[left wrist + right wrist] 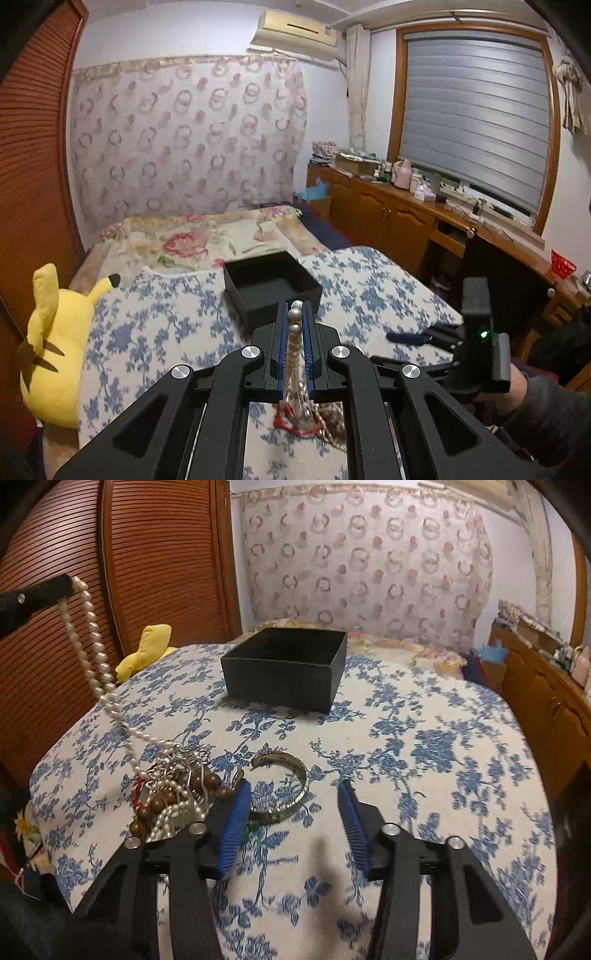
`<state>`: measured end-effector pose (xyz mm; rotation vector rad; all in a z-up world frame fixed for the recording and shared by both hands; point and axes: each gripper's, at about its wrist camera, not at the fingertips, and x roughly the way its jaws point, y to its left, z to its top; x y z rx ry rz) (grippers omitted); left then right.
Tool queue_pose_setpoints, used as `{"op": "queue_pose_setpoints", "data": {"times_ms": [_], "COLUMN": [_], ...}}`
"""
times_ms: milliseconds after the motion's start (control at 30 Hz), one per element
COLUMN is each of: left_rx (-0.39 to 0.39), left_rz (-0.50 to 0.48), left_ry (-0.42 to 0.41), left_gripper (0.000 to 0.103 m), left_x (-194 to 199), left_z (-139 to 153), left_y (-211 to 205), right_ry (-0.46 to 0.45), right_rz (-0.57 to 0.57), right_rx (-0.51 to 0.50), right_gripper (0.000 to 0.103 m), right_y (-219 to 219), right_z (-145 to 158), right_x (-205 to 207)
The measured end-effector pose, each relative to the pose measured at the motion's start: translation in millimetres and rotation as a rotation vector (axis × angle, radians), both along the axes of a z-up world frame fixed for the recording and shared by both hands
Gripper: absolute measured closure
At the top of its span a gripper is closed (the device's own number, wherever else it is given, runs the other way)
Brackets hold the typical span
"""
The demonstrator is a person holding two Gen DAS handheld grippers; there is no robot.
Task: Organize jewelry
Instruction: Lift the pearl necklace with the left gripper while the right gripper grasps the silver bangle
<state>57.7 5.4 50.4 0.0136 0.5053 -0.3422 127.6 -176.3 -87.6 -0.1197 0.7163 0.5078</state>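
The pearl necklace (pixel 88 635) hangs pinched in the left hand-held gripper (pixel 295 314), raised at the left, its lower end trailing into the jewelry pile (pixel 173 794) on the near bed (pixel 424 760). The right hand-held gripper (pixel 295 808) is spread, gripping nothing, around a metal bangle (pixel 284 786) just right of the pile. The black box (pixel 288 664) sits farther back.

Pearl necklace (pixel 86 627) hangs above the jewelry heap (pixel 173 794); black box (pixel 286 664) open.

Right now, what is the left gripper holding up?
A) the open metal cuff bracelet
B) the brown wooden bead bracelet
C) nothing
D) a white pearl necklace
D: the left gripper is shut on the white pearl necklace, whose strand hangs down to the jewelry pile on the blue-flowered bedspread.
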Motion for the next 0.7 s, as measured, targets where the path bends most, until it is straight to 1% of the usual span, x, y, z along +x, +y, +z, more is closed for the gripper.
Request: {"op": "queue_pose_setpoints", "data": {"times_ms": [100,233,367,433,467,500,567,700], "left_rx": [0.002,-0.002,0.005,0.005,0.004,0.005,0.007,0.012], "left_rz": [0.009,0.013,0.018,0.022,0.024,0.026,0.033,0.041], "left_ry": [-0.017,-0.043,-0.067,-0.073,-0.076,-0.078,-0.082,-0.09], "left_gripper": [0.096,0.096,0.096,0.096,0.096,0.096,0.096,0.096], "left_x": [2.7,1.7,1.6,3.2,4.8,5.9,10.2,16.7], "left_z": [8.0,22.1,33.1,36.8,39.1,41.0,44.7,49.5], "left_y": [2.0,3.9,2.5,3.2,3.3,3.3,4.6,5.2], "right_ry": [0.034,0.092,0.127,0.141,0.134,0.126,0.114,0.083], "right_rz": [0.006,0.017,0.03,0.036,0.034,0.037,0.046,0.05], "right_rx": [-0.022,-0.04,-0.056,-0.07,-0.087,-0.101,-0.126,-0.133], "right_gripper": [0.061,0.063,0.068,0.077,0.089,0.094,0.097,0.098], "right_y": [5.5,11.3,15.6,18.3,19.9,21.3,23.4,20.0], "right_z": [-5.9,-14.9,-21.5,-24.1,-24.1,-23.9,-24.3,-19.2], "right_x": [15.4,29.9,38.5,41.6,41.7,41.3,41.8,41.4]}}
